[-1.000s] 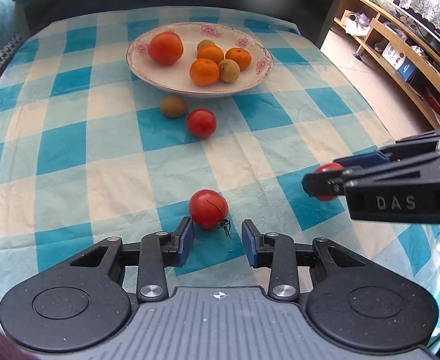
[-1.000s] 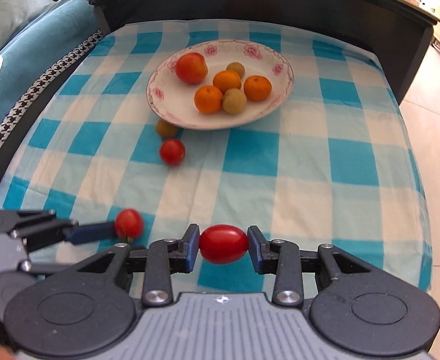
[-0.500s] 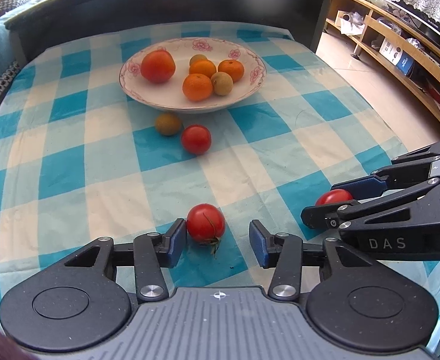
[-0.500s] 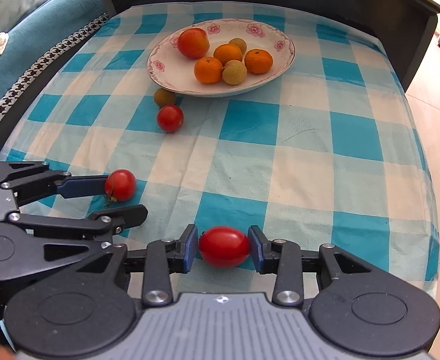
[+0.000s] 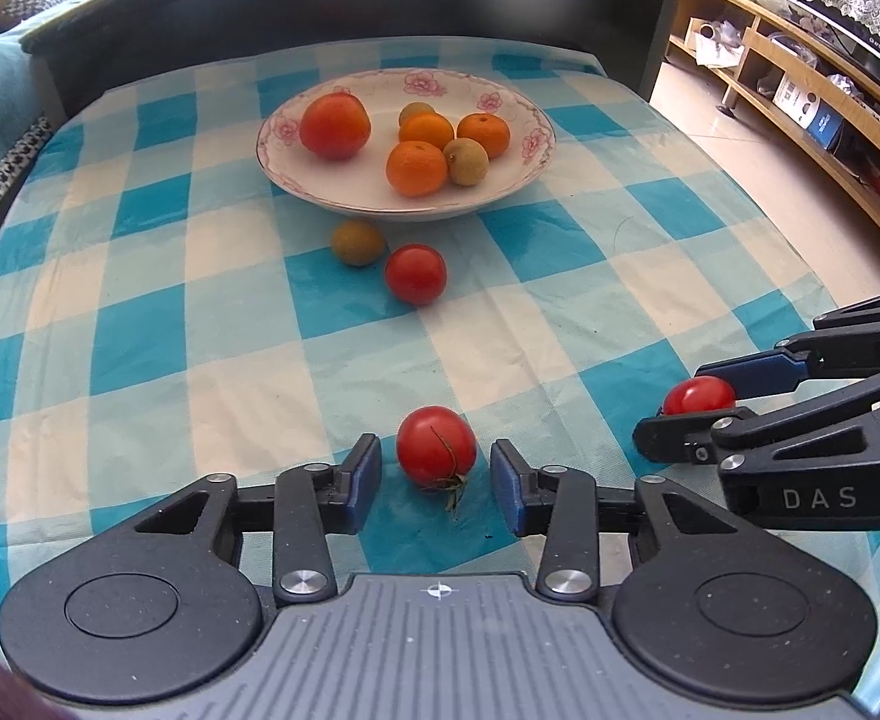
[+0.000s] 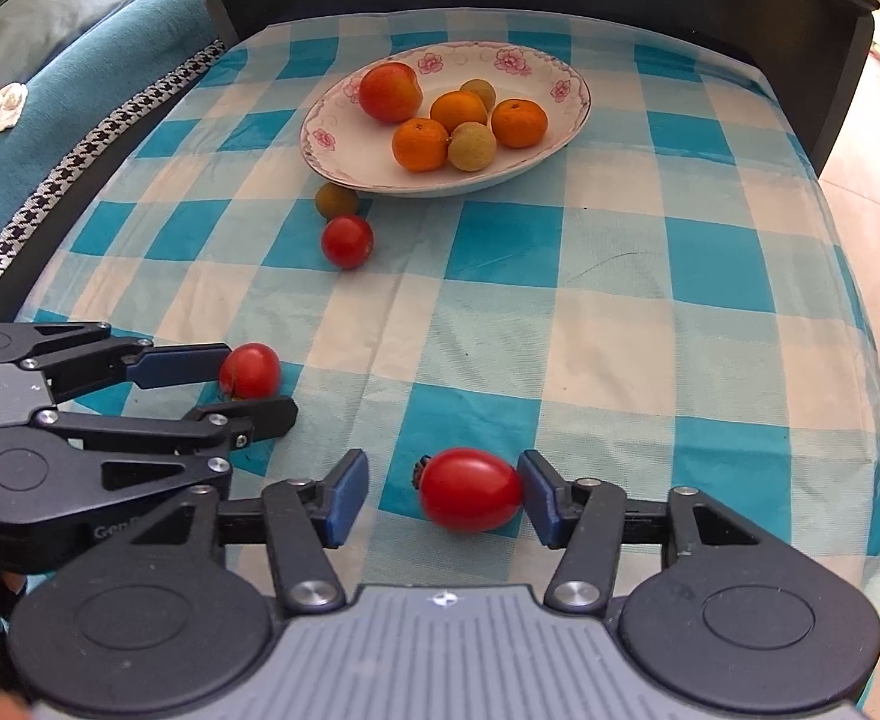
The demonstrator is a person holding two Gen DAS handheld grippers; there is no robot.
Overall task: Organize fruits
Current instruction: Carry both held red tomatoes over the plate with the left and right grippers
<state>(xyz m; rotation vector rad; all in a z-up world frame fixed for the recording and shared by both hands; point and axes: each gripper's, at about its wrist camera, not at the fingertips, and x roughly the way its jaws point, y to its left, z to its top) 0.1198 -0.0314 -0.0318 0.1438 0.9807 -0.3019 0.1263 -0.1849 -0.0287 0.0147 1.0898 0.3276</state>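
Observation:
A round red tomato with a dry stem (image 5: 436, 447) lies on the checked cloth between the pads of my left gripper (image 5: 436, 483). The jaws are closing, with a gap on each side. An oval red tomato (image 6: 470, 489) rests on the cloth inside my right gripper (image 6: 443, 480). Its jaws are opening; the right pad sits at the fruit and the left pad stands clear. Further back, a flowered plate (image 5: 407, 213) holds a big tomato, three oranges and two small tan fruits. In front of it lie a tan fruit (image 5: 357, 243) and a third tomato (image 5: 416, 274).
A dark raised board (image 5: 350, 6) runs along the far side of the table. A blue sofa (image 6: 50, 72) borders it on the left. On the right the cloth ends at bare floor and wooden shelves (image 5: 812, 102). The two grippers sit side by side at the near edge.
My right gripper let go of the oval tomato, which now lies on the cloth between wider jaws. My left jaws widened, then narrowed around the stemmed tomato, which sits deeper between them.

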